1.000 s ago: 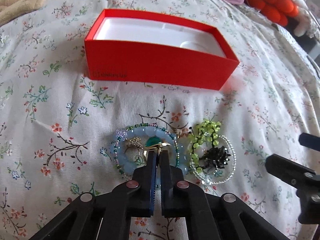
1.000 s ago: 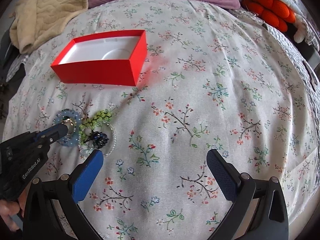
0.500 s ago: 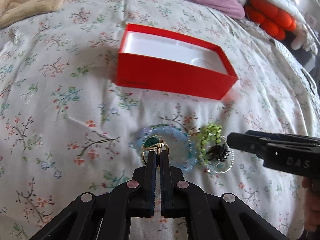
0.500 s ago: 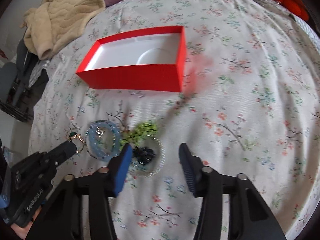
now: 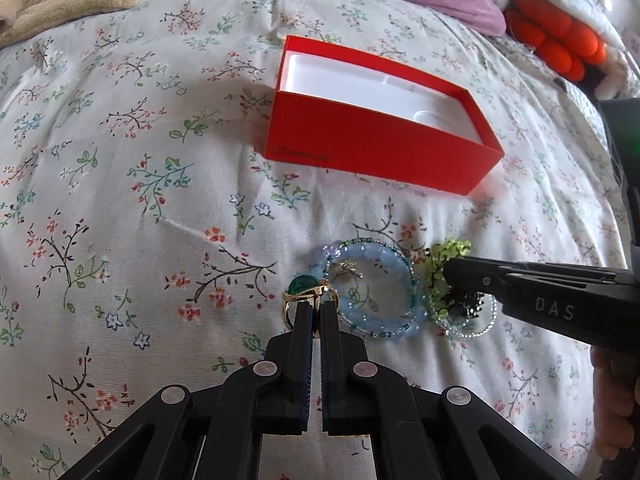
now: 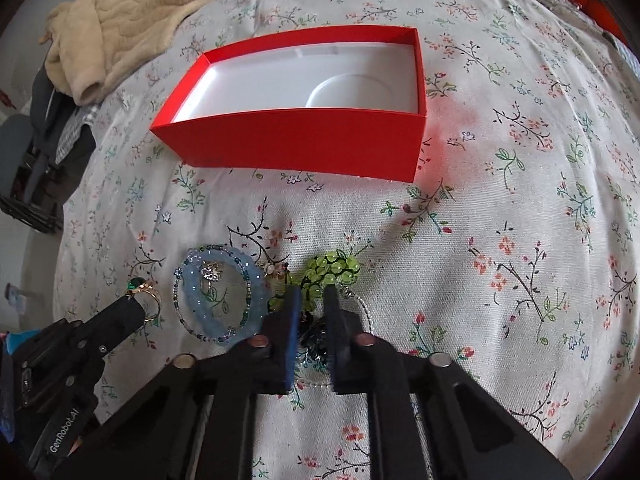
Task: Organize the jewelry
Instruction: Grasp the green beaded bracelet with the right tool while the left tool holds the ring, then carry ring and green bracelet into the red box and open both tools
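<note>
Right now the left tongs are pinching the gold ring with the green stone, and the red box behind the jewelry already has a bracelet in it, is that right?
Not quite. The left tongs do pinch the gold ring with the green stone, but the red box holds no bracelet: the right wrist view shows only its bare white insert. The blue bracelet lies on the bedspread in front of the box.

Red box (image 6: pixel 296 140), white inside. White bedspread (image 6: pixel 500 208) is printed with small flowers. Pale blue bracelet (image 6: pixel 218 300), lime-green beads (image 6: pixel 332 270), gold ring (image 5: pixel 306 300) with green stone. Beige blanket (image 6: pixel 128 12) far left.
</note>
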Tool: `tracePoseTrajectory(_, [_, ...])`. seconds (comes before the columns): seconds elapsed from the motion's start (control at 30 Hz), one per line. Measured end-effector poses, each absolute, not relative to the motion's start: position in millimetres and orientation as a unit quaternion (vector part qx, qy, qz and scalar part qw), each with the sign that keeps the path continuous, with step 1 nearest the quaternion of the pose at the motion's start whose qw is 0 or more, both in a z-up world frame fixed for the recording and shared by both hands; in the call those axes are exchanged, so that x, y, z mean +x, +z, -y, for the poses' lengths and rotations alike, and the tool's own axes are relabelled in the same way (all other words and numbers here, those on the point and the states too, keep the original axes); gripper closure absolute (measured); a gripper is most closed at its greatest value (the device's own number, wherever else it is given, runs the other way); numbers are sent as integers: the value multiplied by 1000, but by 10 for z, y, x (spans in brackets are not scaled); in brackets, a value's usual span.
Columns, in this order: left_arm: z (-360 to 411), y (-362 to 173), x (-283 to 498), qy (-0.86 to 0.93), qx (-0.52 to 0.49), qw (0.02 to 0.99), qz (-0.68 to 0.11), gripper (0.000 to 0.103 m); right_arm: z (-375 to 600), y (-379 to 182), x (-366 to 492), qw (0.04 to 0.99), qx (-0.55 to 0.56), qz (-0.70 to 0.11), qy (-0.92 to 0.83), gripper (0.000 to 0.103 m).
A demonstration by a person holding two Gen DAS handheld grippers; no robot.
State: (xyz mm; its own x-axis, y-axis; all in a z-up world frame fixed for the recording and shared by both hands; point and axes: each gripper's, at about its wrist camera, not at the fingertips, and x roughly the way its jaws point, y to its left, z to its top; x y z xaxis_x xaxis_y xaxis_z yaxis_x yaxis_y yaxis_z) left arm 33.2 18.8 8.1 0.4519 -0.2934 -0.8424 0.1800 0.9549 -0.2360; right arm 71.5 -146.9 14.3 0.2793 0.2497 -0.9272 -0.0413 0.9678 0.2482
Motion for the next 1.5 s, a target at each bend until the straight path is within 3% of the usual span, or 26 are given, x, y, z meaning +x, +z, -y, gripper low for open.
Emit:
tracePoseTrajectory(0.4, [-197, 199, 328, -142, -61, 856, -494, 103, 1445, 454, 605, 816, 82, -561, 113, 97])
tracePoseTrajectory(0.93, [-38, 755, 660, -174, -68, 867, -461, 103, 1563, 1210, 669, 854, 89, -500, 113, 97])
tracePoseTrajectory(1.23, [0, 653, 1155, -191, -101, 869, -445, 103, 1746, 1360, 999, 868, 126, -468, 107, 97])
tracePoseTrajectory(1.5, [117, 376, 1568, -167, -116, 858, -472, 103, 1778, 1129, 1327, 863, 135, -476, 101, 97])
